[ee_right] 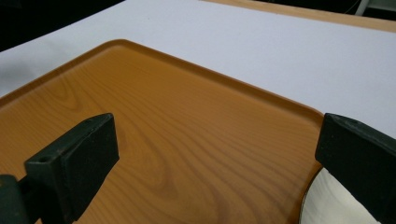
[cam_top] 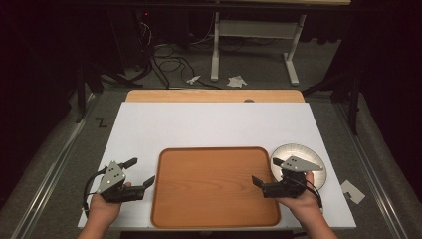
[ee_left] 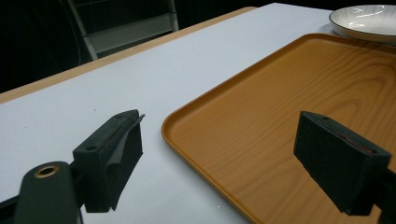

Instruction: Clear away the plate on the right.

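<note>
The rectangular orange wooden tray (cam_top: 215,186) lies empty at the near middle of the white table (cam_top: 209,124), the round white ribbed plate (cam_top: 308,153) at its right edge. Left gripper (cam_top: 139,174) and right gripper (cam_top: 263,172) flank it, jaws spread, holding nothing; seemingly nothing is begun.

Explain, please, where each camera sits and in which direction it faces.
High view: above the person's side, looking forward and down at the tray, plate, both hands, left tongs and right tongs.
Left gripper view: on the open left tongs, facing the tray's corner and the far plate.
Right gripper view: on the open right tongs, over the tray.
All share the tray.
</note>
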Action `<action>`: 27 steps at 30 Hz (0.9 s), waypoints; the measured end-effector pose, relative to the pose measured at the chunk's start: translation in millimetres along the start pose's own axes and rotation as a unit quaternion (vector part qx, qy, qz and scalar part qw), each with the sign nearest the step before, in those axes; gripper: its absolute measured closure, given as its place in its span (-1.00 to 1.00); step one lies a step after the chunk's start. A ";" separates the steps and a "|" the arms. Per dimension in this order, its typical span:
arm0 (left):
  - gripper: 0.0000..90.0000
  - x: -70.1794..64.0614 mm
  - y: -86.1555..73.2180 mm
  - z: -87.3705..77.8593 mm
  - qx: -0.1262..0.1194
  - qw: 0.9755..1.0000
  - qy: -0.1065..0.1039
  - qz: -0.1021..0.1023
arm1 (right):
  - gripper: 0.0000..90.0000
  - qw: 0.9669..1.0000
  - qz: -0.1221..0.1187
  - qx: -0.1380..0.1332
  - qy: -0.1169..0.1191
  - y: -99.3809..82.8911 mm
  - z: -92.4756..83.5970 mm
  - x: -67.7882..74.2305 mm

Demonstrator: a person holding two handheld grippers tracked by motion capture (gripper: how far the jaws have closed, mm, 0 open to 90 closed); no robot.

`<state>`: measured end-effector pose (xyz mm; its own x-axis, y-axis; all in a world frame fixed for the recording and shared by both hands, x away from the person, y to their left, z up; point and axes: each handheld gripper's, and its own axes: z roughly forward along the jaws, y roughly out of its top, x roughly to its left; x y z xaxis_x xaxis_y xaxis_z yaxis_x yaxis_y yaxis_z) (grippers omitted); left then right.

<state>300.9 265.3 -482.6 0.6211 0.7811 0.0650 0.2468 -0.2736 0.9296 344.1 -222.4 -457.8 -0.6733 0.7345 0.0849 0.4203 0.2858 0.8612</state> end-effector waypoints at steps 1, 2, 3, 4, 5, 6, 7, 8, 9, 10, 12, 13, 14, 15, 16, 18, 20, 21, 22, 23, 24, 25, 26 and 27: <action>-0.64 -0.3 0.2 0.4 0.001 1.000 0.000 0.001 | -1.00 1.000 -0.004 -0.003 0.001 0.3 -1.0 0.1; -0.64 -0.6 0.3 1.0 0.000 1.000 -0.001 0.000 | -1.00 1.000 -0.006 -0.007 0.004 0.4 -2.2 0.5; -0.64 -0.6 0.3 1.0 0.000 1.000 -0.001 0.000 | -1.00 1.000 -0.006 -0.007 0.004 0.4 -2.2 0.5; -0.64 -0.8 0.3 1.3 0.001 1.000 -0.001 0.001 | -1.00 1.000 -0.005 -0.010 0.009 0.8 -3.6 0.8; -0.64 -1.0 0.2 1.5 0.003 1.000 -0.001 0.002 | -1.00 1.000 -0.006 -0.010 0.010 0.9 -3.6 0.7; -0.64 -1.0 0.0 1.4 0.003 1.000 -0.002 0.003 | -1.00 1.000 -0.005 -0.010 0.010 1.0 -3.5 0.8; -0.64 -1.0 0.0 1.4 0.003 1.000 -0.002 0.003 | -1.00 1.000 -0.007 -0.009 0.011 1.1 -3.0 0.5; -0.64 -0.5 -0.2 0.8 0.002 1.000 -0.002 0.003 | -1.00 1.000 -0.005 -0.007 0.011 1.1 -2.4 0.6; -0.64 -0.5 -0.2 0.8 0.002 1.000 -0.002 0.003 | -1.00 1.000 -0.005 -0.007 0.011 1.1 -2.4 0.6; -0.64 -0.6 -0.3 0.5 0.001 1.000 -0.003 0.002 | -1.00 1.000 -0.005 -0.004 0.009 0.9 -1.3 0.8; -0.64 -0.4 -0.2 0.0 0.000 1.000 -0.003 0.003 | -1.00 1.000 -0.006 -0.002 0.006 0.6 -0.5 0.8; -0.64 -0.4 -0.2 0.0 0.000 1.000 -0.003 0.003 | -1.00 1.000 -0.005 -0.001 0.006 0.5 -0.4 0.6; -0.64 -0.4 0.0 0.2 -0.001 1.000 -0.003 0.003 | -1.00 1.000 -0.005 -0.002 0.006 0.4 -0.4 0.0; -0.64 -0.4 0.0 0.2 -0.001 1.000 -0.003 0.003 | -1.00 1.000 -0.005 -0.002 0.006 0.4 -0.4 0.0; -0.64 -0.7 0.1 0.6 -0.001 1.000 -0.004 0.003 | -1.00 1.000 -0.003 -0.003 0.004 0.4 -1.5 -0.2; -0.64 -1.0 0.0 0.9 -0.001 1.000 -0.006 0.004 | -1.00 1.000 0.000 -0.004 0.004 0.3 -2.1 -1.1; -0.64 -1.2 -0.1 1.0 -0.001 1.000 -0.006 0.006 | -1.00 1.000 0.001 -0.003 0.003 0.1 -1.9 -1.5; -0.64 -1.2 -0.1 1.0 -0.001 1.000 -0.006 0.006 | -1.00 1.000 0.001 -0.003 0.003 0.1 -1.9 -1.5; -0.64 -1.2 0.0 0.8 -0.002 1.000 -0.007 0.006 | -1.00 1.000 0.003 -0.001 0.003 -0.1 -1.2 -1.3; -0.64 -1.2 0.0 0.8 -0.002 1.000 -0.007 0.006 | -1.00 1.000 0.003 -0.001 0.003 -0.1 -1.2 -1.3; -0.64 -1.1 0.0 0.7 -0.003 1.000 -0.006 0.005 | -1.00 1.000 0.001 -0.002 0.004 -0.2 -1.0 -1.3; -0.64 -1.0 0.0 0.7 -0.003 1.000 -0.006 0.005 | -1.00 1.000 0.001 -0.001 0.004 -0.2 -0.9 -1.0; -0.64 -0.8 0.0 0.7 -0.004 1.000 -0.005 0.005 | -1.00 1.000 0.000 -0.003 0.004 -0.1 -1.3 -0.8; -0.64 -0.8 0.0 0.7 -0.004 1.000 -0.005 0.005 | -1.00 1.000 0.000 -0.003 0.004 -0.1 -1.3 -0.8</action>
<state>300.9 264.2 -482.9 0.6310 0.7726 0.0697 0.2355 -0.2765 0.9317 343.9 -223.8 -457.3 -0.6782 0.7294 0.0899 0.4167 0.2810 0.8645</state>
